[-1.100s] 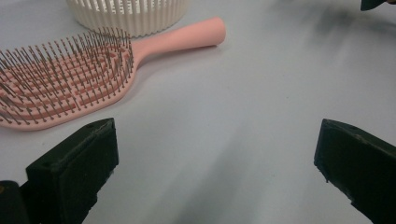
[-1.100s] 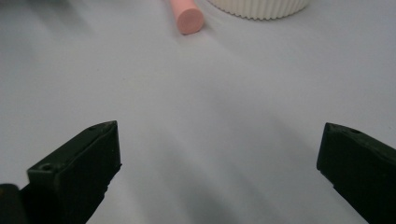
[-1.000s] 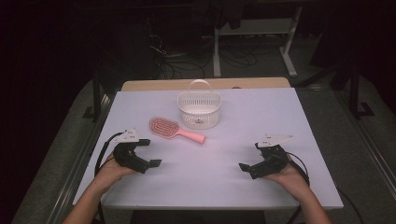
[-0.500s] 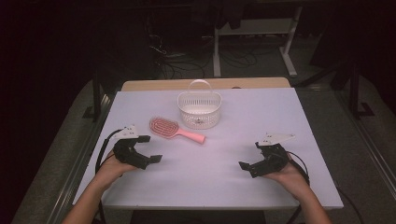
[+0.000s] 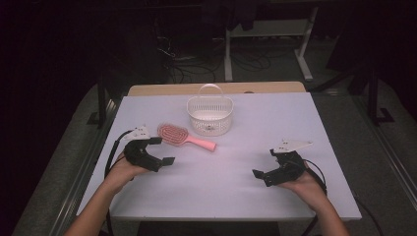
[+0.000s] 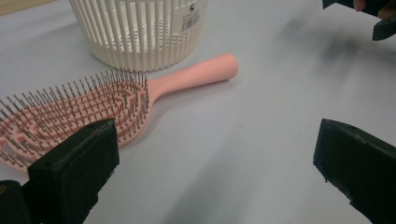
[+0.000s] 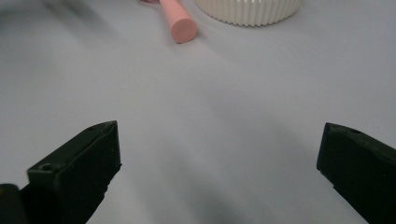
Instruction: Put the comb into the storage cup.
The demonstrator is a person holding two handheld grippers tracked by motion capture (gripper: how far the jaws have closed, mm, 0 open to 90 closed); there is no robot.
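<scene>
In the left gripper view the basket [image 6: 140,32] was cut off by the top edge, so its rim and handle were out of sight, and the print on its small label was too fine to read. The far end of the hairbrush [image 6: 93,112] head ran off the left edge, and part of it was hidden behind the near jaw. At the top right corner, the right gripper [image 6: 373,18] showed as a cropped dark piece. In the right gripper view the hairbrush [image 7: 177,21] showed its handle end, its head cut off at the top, and the basket [image 7: 247,11] showed its base. In the high view the room behind the desk [image 5: 221,191] was too dark to make out.
</scene>
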